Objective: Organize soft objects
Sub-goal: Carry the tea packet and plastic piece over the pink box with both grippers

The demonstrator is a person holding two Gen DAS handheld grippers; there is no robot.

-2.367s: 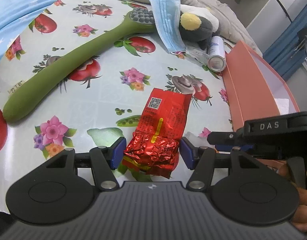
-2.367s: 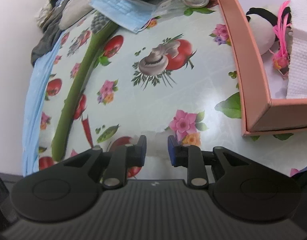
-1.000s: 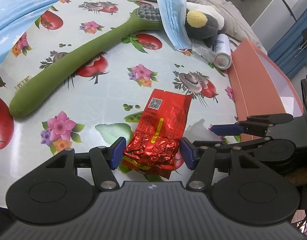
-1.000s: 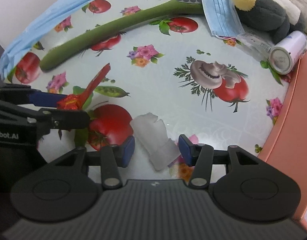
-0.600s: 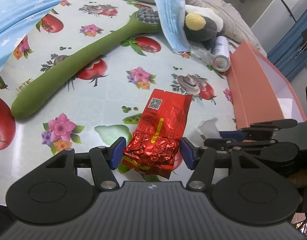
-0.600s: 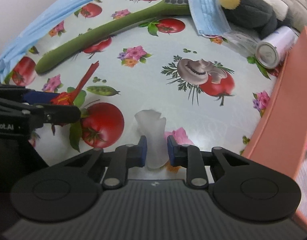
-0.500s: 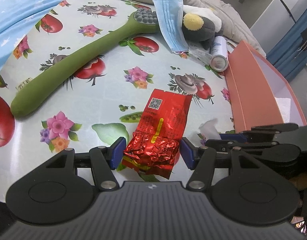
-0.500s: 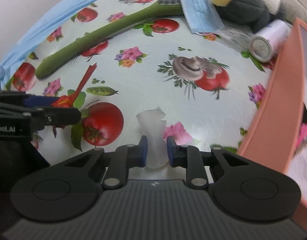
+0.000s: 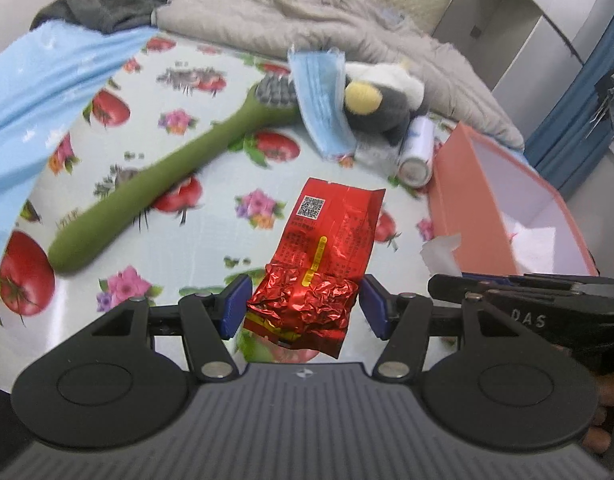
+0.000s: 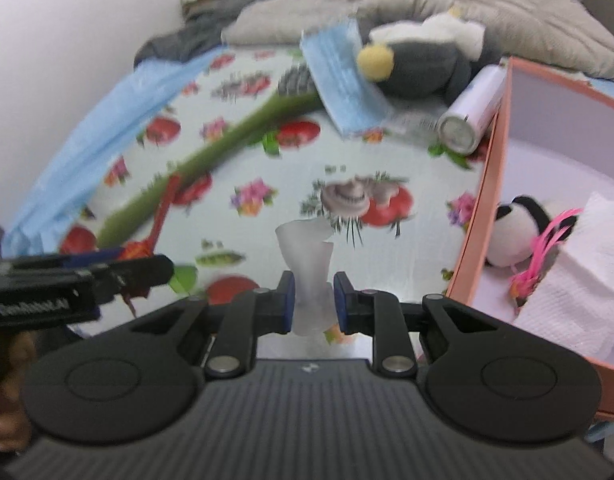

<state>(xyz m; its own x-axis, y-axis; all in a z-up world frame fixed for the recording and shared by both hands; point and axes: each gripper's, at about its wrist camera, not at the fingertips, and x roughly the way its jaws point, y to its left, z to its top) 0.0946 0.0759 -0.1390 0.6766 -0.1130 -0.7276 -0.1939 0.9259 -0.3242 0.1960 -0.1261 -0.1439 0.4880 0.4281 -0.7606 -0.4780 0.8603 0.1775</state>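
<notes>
- Your left gripper [image 9: 303, 304] clamps the crumpled lower end of the red foil packet [image 9: 323, 256]; both blue pads touch its sides, and the flat QR-code end sticks out forward above the tablecloth [image 9: 211, 208].
- Your right gripper [image 10: 310, 304] is pinched narrow on a translucent white wad [image 10: 307, 256], maybe soft plastic or tissue; the frame is blurred, so material is unclear.
- In the left wrist view the same wad [image 9: 441, 254] shows just beside the near corner of the pink box [image 9: 467, 200], held by your right gripper [image 9: 439, 280] coming in from the right.
- In the right wrist view your left gripper's fingers [image 10: 119, 268] sit at far left with the red packet [image 10: 155, 220] edge-on.
- The pink box [image 10: 483, 200] lies right of the wad; inside it are a panda plush [image 10: 515, 232], a pink feathery item [image 10: 543, 252] and white tissue paper [image 10: 587, 264].
- Further out on the tablecloth: a long green brush [image 9: 159, 184] lying diagonally, with a blue face mask [image 9: 319, 104] draped over its head.
- A dark plush with a yellow beak [image 9: 379, 104] touches the mask; a white can [image 9: 417, 152] lies on its side between the plush and the box.
- Behind: a grey quilt [image 9: 327, 28]; a light blue cloth [image 9: 39, 80] covers the left edge.
</notes>
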